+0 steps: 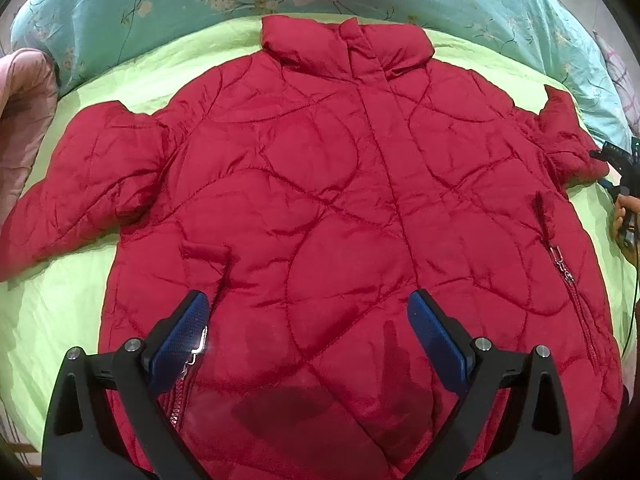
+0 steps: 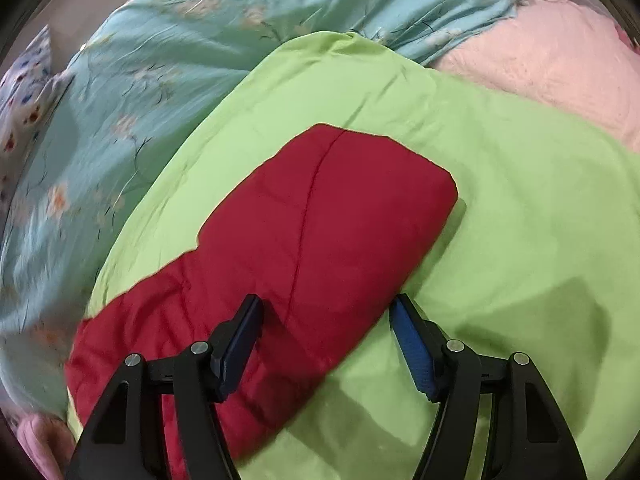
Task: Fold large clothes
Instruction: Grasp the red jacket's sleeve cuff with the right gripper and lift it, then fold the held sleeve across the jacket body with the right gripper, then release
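A red quilted jacket point(image 1: 320, 180) lies front up and spread flat on a green sheet point(image 1: 60, 300), collar at the far side and both sleeves out to the sides. My left gripper point(image 1: 308, 300) hovers open over the lower front, with nothing between its blue pads point(image 1: 180, 336). At the right edge of that view the right gripper point(image 1: 620, 164) sits at the cuff of the right sleeve, a hand point(image 1: 622, 216) behind it. In the right wrist view the right gripper point(image 2: 326, 300) straddles the red sleeve point(image 2: 320, 208) near its edge; its pads stand apart and do not press the cloth.
A teal floral quilt point(image 1: 160, 8) is bunched along the far side of the bed. A pink blanket point(image 1: 24, 100) lies at the left, seen too in the right wrist view point(image 2: 560, 64). A patterned pillow point(image 2: 24, 92) is beyond the quilt. Green sheet point(image 2: 520, 220) surrounds the sleeve.
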`<state>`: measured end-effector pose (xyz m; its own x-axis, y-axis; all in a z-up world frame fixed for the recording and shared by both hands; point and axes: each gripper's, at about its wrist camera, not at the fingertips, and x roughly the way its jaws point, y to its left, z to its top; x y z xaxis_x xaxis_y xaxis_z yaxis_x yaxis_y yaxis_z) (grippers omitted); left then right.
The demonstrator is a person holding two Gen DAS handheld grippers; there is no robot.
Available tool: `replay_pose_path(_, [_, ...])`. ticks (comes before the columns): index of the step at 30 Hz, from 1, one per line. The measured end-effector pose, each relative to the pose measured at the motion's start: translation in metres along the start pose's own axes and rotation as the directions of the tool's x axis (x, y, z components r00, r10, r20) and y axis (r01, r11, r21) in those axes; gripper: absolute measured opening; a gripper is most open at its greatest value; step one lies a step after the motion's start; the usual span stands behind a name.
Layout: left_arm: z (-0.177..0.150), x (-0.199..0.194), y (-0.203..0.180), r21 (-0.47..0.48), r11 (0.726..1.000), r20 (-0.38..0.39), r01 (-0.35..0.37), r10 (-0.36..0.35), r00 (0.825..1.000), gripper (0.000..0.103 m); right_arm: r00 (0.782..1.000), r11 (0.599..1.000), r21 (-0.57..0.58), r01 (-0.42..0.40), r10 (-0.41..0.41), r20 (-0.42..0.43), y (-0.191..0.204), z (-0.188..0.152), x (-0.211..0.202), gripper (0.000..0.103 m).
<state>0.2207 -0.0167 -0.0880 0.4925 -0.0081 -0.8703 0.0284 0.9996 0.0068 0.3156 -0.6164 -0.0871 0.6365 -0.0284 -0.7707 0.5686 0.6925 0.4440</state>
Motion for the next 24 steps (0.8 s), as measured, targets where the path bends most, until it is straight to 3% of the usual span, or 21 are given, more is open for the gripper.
replay_pose_path(1, [0.0,0.001,0.001,-0.003,1.0,-0.001,0.002,-0.002,1.0,0.1,1.0,1.0,-0.008,-0.001,0.001,0.015,0.002,0.0,0.001,0.056])
replay_pose_path(2, [0.001,0.002,0.001,-0.005,1.0,-0.001,0.002,-0.002,1.0,0.1,1.0,1.0,-0.019,-0.006,0.007,0.023,0.006,-0.001,0.001,0.031])
replay_pose_path(3, [0.001,0.003,0.002,-0.007,1.0,0.0,0.0,0.0,1.0,0.1,0.999,0.999,-0.02,-0.028,0.028,0.022,0.008,-0.001,0.002,0.015])
replay_pose_path(9, [0.003,0.004,0.01,-0.029,1.0,0.008,0.003,-0.003,1.0,0.1,0.987,0.988,-0.086,-0.127,0.135,0.091,0.04,-0.007,-0.024,0.01])
replay_pose_path(14, [0.003,-0.001,0.019,-0.053,0.998,0.013,0.016,-0.016,1.0,0.1,0.96,0.949,-0.21,-0.235,0.26,0.1,0.092,-0.022,-0.061,0.01])
replay_pose_path(20, [0.0,-0.013,0.035,-0.081,0.996,0.042,0.025,-0.021,0.999,0.1,0.904,0.844,-0.36,-0.398,0.428,0.007,0.171,-0.064,-0.097,0.01])
replay_pose_path(24, [-0.006,-0.014,0.047,-0.106,0.994,0.039,0.028,-0.024,0.999,0.1,0.85,0.756,-0.412,-0.509,0.517,-0.1,0.221,-0.103,-0.108,0.009])
